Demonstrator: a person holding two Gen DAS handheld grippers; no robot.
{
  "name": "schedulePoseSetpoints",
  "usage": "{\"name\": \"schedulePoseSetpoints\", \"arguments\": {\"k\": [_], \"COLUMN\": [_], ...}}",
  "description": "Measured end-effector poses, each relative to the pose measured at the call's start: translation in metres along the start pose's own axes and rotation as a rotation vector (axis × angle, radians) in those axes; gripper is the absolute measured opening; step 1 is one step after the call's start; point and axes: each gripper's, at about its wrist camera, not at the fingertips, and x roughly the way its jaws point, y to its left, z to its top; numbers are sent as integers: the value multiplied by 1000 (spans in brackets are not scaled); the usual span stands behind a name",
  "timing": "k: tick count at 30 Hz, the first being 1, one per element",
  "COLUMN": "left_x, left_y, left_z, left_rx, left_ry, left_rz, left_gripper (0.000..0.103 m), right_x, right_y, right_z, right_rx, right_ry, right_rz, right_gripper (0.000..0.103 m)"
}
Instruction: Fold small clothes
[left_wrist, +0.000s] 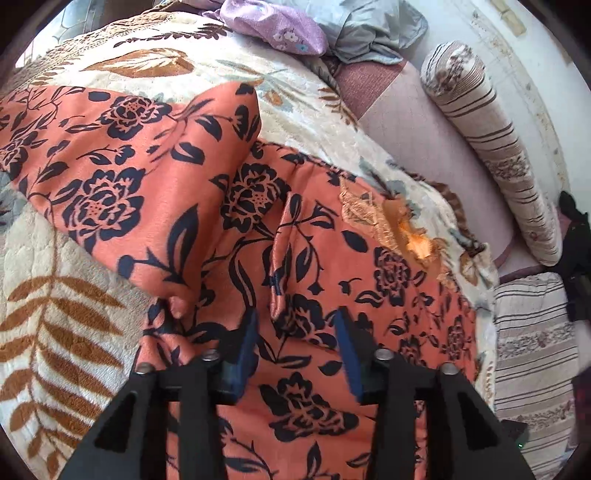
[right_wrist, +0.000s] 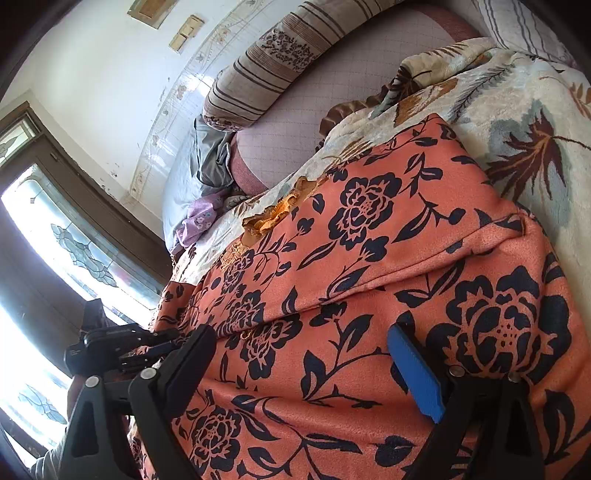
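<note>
An orange garment with a dark navy flower print lies spread on a cream blanket with brown leaves. One part of it is folded over at the upper left, and a raised crease runs down its middle. My left gripper hovers low over that crease, jaws apart, the blue pads not pressing the cloth. In the right wrist view the same garment fills the frame. My right gripper stands wide open above it, nothing pinched. The left gripper's black body shows at the garment's left edge.
A purple flowered cloth and a crumpled grey cloth lie at the far end of the bed. A striped bolster rests along the wall on the pink sheet. The blanket has a torn orange patch. A window is at the left.
</note>
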Motion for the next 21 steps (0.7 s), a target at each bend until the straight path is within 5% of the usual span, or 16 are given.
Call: {"name": "schedulePoseSetpoints", "arguments": {"k": [1, 6, 10, 12, 16, 21], "left_x": [-16, -91, -131, -143, -147, -129], "left_y": [6, 73, 161, 204, 270, 300], "left_z": [0, 19, 48, 63, 94, 122], "left_rx": [-8, -115, -285, -390, -566, -678], "left_ry": [-28, -170, -303, -353, -376, -345], "left_rz": [-32, -101, -6, 31, 40, -1], "left_gripper": [68, 75, 75, 75, 75, 75], "right_x": [0, 4, 10, 5, -3, 25], "right_y": [0, 6, 30, 47, 80, 84], "right_z": [0, 2, 6, 8, 31, 66], "right_rx": [-1, -14, -96, -137, -239, -225], "right_ry": [2, 22, 123, 132, 60, 19], "right_rz": [-2, -33, -167, -152, -167, -219], "right_gripper": [96, 96, 95, 95, 95, 95]}}
